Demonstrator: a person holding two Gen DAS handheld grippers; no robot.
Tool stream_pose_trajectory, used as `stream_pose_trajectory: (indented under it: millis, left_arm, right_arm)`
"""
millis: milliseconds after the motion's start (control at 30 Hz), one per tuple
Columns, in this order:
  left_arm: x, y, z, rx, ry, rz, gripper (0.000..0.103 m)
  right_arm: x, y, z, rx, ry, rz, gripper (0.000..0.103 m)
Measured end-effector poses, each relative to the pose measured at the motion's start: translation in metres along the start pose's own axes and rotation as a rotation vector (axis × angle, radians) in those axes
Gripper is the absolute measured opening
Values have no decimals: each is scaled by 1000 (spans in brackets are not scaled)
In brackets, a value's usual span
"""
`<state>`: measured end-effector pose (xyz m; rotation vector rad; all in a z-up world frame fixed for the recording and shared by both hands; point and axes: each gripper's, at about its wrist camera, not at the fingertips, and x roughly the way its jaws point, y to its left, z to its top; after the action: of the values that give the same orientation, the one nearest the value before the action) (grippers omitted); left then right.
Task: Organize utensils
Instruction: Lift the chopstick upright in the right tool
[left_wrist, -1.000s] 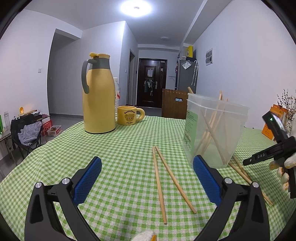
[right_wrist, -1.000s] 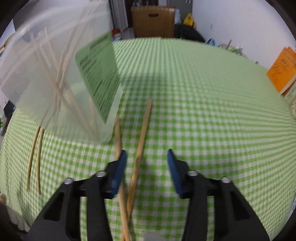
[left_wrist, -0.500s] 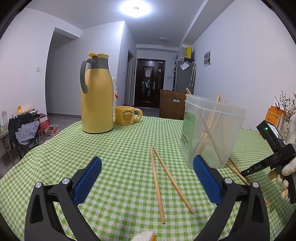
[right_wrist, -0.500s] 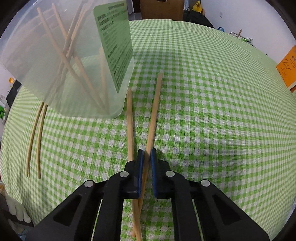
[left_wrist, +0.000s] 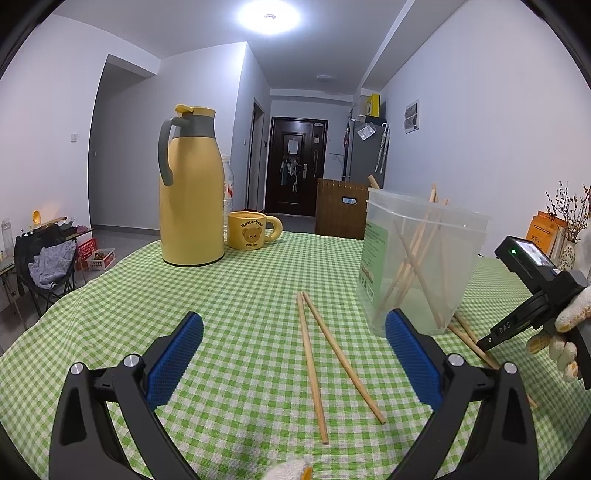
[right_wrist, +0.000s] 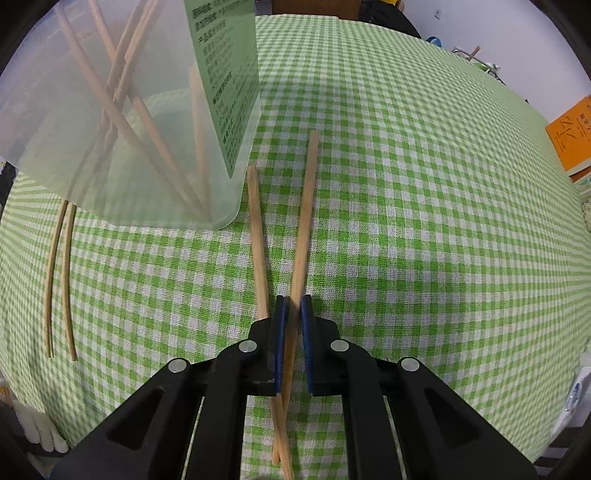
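Observation:
My right gripper (right_wrist: 293, 301) points steeply down at the green checked tablecloth (right_wrist: 424, 221) and is shut on one wooden chopstick (right_wrist: 304, 206). A second chopstick (right_wrist: 256, 236) lies just left of the jaws and crosses under the held one. Close by at upper left, a clear plastic container (right_wrist: 110, 110) stands with several chopsticks in it. Two more chopsticks (right_wrist: 59, 280) lie beyond it at far left. My left gripper (left_wrist: 291, 321) hovers open over the cloth. A loose pair of chopsticks (left_wrist: 312, 369) lies between its fingers, untouched, and the container (left_wrist: 424, 258) stands to the right.
A tall yellow jug (left_wrist: 190, 206) and a yellow bear mug (left_wrist: 251, 234) stand at the far left of the table. A wooden chair back (left_wrist: 340, 214) rises behind the far edge. Orange books (right_wrist: 570, 136) sit off to the right. A gloved hand (left_wrist: 565, 332) grips the right tool.
The right jaws have shut on one chopstick of the crossed pair, and that gripper has moved in closer to the container. The left gripper has stayed put.

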<state>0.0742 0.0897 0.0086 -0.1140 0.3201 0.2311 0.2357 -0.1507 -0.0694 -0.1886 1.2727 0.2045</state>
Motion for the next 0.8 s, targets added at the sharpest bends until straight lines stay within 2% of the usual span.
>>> stream_pose_trajectory:
  millis: [267,467,533,667,700,800]
  left_arm:
    - [0,0,0,-1,1,-7,96]
    - [0,0,0,-1,2,-8,96]
    - [0,0,0,-1,2,-7,96]
    - [0,0,0,-2,2,-6,96]
    - [0,0,0,-1,2,-7,96]
    - [0,0,0,0,3,-7,96]
  right_arm:
    - [0,-1,1,36,-1,-1,7]
    - [-11,-2,-4,39,-59,-18,7]
    - [-23,-8,-7,49,-114,-15,7]
    - [-60,-19,-16,62,-295,-41,6]
    - [-75,-24,-22,68,-371,-48,6]
    - [-104,-31,-41,72,-528,-57,6]
